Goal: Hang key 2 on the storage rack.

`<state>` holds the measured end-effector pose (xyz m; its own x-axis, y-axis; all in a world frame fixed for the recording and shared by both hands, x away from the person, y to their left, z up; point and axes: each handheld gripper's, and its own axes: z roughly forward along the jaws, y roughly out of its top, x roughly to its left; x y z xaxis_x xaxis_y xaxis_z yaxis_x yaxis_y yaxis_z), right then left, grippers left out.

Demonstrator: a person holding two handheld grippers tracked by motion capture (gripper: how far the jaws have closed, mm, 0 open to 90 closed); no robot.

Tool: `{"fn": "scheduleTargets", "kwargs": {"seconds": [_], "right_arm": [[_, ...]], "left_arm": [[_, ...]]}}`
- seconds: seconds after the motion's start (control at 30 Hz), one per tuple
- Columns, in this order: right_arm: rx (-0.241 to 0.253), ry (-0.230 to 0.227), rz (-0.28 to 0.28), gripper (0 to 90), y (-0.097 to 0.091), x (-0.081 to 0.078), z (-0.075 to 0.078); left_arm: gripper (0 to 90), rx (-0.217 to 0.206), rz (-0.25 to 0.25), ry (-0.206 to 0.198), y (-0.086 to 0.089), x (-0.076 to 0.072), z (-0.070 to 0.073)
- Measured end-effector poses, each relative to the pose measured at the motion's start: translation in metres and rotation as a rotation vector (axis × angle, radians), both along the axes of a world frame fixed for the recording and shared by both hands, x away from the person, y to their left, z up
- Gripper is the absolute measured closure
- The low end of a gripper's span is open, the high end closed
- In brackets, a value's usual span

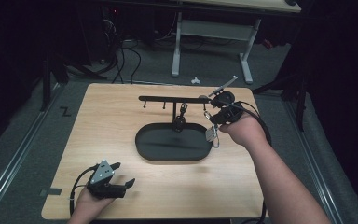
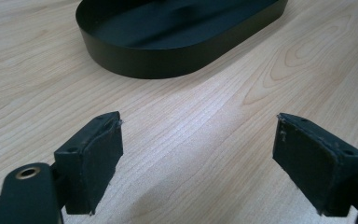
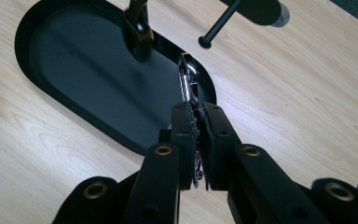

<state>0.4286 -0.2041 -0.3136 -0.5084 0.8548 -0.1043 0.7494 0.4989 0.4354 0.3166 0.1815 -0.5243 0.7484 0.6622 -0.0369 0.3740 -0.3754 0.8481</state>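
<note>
Surface [image 1: 121,186] of pale wood carries a black oval tray [image 1: 144,144] at its middle, with a black hook rack [image 1: 168,98] rising from the tray's far side; one dark item hangs from it over the tray. Right tool [image 3: 196,122] is clamped on a silver carabiner clip [image 3: 187,81], held above the tray's right end (the clip sticks up past the pads, with small bits dangling below it). Left tool [image 2: 196,154] rests low near the front left corner, jaws spread wide over bare wood.
</note>
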Motion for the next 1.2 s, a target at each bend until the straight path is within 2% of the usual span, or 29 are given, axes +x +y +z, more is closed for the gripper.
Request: {"fn": "scheduleTargets", "kwargs": {"seconds": [0.53,1.2], "right_arm": [[0.012,-0.001,-0.004,84.8,0.005,0.018,-0.002],[0.043,0.009,-0.05,84.7,-0.002,0.04,-0.009]], "left_arm": [[16.4,0.006,0.001,0.005,0.002,-0.001,0.0],[16.4,0.006,0.001,0.008,0.002,-0.001,-0.001]]}}
